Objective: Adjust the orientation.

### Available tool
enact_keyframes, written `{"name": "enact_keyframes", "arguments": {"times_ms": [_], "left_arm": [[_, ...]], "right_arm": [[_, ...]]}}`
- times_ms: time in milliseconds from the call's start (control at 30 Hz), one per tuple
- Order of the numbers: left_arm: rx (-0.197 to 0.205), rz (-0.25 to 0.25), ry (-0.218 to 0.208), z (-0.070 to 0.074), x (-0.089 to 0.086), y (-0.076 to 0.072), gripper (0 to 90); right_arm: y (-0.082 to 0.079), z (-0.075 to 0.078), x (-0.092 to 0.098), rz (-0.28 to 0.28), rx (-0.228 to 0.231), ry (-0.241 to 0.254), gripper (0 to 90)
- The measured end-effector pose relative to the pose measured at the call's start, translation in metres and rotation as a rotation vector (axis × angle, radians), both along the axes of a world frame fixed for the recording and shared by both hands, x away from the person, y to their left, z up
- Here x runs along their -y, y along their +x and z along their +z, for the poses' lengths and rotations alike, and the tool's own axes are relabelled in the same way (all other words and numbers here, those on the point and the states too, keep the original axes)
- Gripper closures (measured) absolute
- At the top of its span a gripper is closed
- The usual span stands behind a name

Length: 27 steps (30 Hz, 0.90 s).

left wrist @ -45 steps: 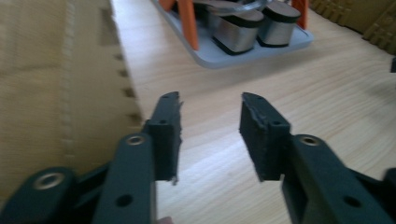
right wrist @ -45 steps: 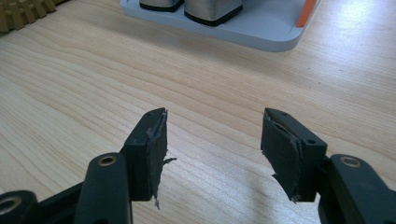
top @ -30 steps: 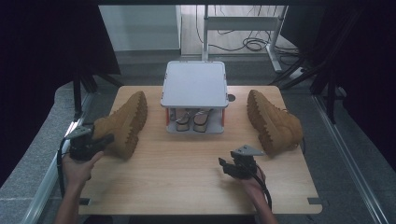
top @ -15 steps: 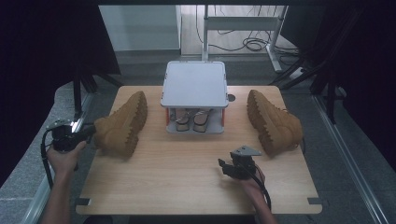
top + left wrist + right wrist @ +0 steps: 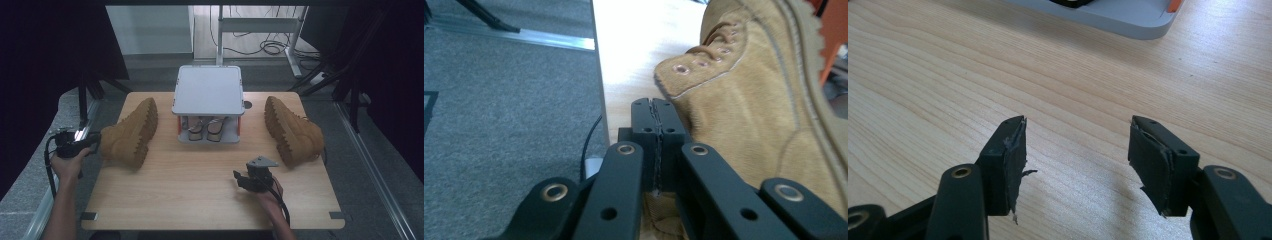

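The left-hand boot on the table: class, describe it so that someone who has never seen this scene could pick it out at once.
Start at the grey two-tier rack standing at the middle back of the wooden table. To its left lies a tan lace-up boot on its side, sole facing the rack. Unlike the matching boot on the right, it has the shut left gripper at its ankle opening.
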<state>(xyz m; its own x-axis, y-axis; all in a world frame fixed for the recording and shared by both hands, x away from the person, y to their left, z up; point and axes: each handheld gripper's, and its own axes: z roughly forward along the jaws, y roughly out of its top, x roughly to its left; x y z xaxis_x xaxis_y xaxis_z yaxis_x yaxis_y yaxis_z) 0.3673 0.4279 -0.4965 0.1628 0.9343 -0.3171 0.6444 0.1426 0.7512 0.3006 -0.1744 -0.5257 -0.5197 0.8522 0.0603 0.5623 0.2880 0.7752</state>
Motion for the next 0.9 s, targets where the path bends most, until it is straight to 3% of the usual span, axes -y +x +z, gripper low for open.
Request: {"name": "enact_keyframes", "arguments": {"times_ms": [233,400,733,900], "left_arm": [[-0.024,-0.036,-0.014,-0.005,0.005,0.008,90.0],[-0.016,-0.044,-0.033,-0.002,0.007,0.006,90.0],[0.033,-0.098,-0.043,0.016,0.02,-0.003,90.0],[0.046,-0.13,-0.027,0.029,0.031,-0.004,90.0]], "right_arm": [[0.0,-0.001,0.0,-0.001,0.0,-0.005,40.3],[0.001,-0.001,0.001,-0.007,0.003,-0.006,40.4],[0.001,-0.002,0.0,-0.006,0.001,-0.015,40.4],[0.001,-0.001,0.0,-0.009,0.004,-0.021,40.4]]}}
